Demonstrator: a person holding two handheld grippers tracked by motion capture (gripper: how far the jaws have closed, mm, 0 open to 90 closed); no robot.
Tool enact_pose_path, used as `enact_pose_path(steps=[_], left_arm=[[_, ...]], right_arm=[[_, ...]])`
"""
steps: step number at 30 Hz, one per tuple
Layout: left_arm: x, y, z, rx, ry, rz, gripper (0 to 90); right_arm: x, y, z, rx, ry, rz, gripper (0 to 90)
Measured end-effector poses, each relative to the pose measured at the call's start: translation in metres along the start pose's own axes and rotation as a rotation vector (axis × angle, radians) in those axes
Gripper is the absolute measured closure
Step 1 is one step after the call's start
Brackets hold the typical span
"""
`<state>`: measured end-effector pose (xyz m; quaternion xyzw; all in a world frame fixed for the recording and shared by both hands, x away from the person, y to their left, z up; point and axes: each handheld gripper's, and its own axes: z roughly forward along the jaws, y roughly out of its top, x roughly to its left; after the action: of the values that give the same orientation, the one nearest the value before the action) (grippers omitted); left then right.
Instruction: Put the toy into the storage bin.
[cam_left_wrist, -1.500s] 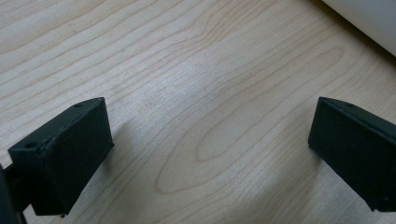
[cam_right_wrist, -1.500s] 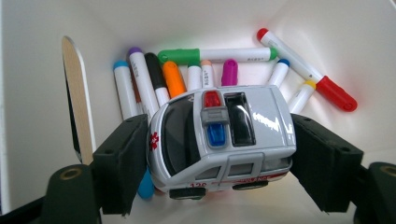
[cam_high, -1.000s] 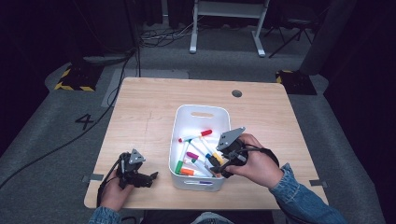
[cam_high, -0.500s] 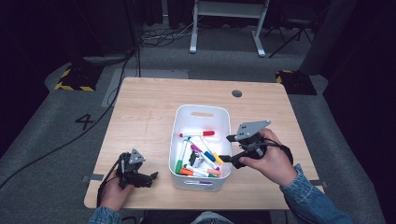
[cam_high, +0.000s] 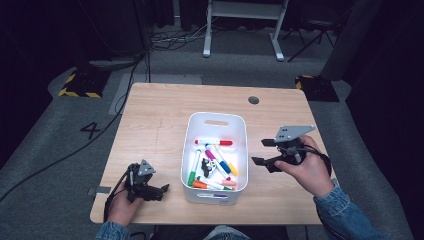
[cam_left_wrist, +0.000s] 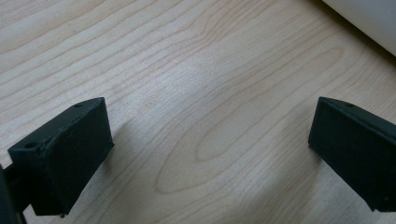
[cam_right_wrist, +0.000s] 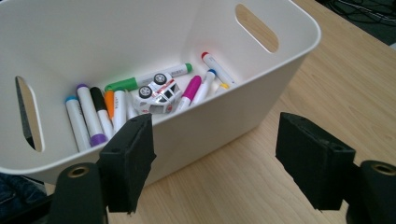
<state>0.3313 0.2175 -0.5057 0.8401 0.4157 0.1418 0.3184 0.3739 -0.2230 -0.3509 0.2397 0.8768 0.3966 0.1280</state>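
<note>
Pulled back out of the bin (cam_high: 216, 120), right gripper (cam_high: 263, 151) now, jaws spread and empty, just right of its wall. Toy car (cam_right_wrist: 157, 96) among markers (cam_right_wrist: 87, 116) inside, ahead. Left gripper (cam_high: 161, 190) released, low over bare table (cam_left_wrist: 196, 70).

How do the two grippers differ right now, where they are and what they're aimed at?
The left gripper rests low near the table's front left corner, while the right gripper is held up beside the white bin's right wall. The left gripper's camera looks at bare wood with just a corner of the bin; the right one looks into the bin at markers and a toy car. Both are open and hold nothing.
</note>
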Motion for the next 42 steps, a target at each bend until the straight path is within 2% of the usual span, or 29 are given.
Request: enact_pose_path(steps=[11,25,33,37,39,42], left_arm=[[0.000,0.000,0.000,0.002,-0.002,0.001,0.0],[0.000,0.000,0.000,-0.001,0.001,0.001,0.0],[0.000,0.000,0.000,0.000,-0.001,0.000,0.0],[0.000,0.000,0.000,-0.001,0.000,0.001,0.0],[0.000,0.000,0.000,0.000,-0.001,0.000,0.0],[0.000,0.000,0.000,0.000,-0.001,0.000,0.0]], right_arm=[[-0.024,-0.030,-0.017,-0.005,-0.080,0.085,28.8],[-0.047,-0.071,-0.029,0.032,-0.148,0.183,28.7],[-0.057,-0.098,-0.032,0.053,-0.176,0.225,28.6],[-0.061,-0.112,-0.031,0.062,-0.172,0.254,28.1],[-0.062,-0.119,-0.029,0.063,-0.169,0.285,27.5],[-0.063,-0.128,-0.026,0.072,-0.167,0.294,27.1]])
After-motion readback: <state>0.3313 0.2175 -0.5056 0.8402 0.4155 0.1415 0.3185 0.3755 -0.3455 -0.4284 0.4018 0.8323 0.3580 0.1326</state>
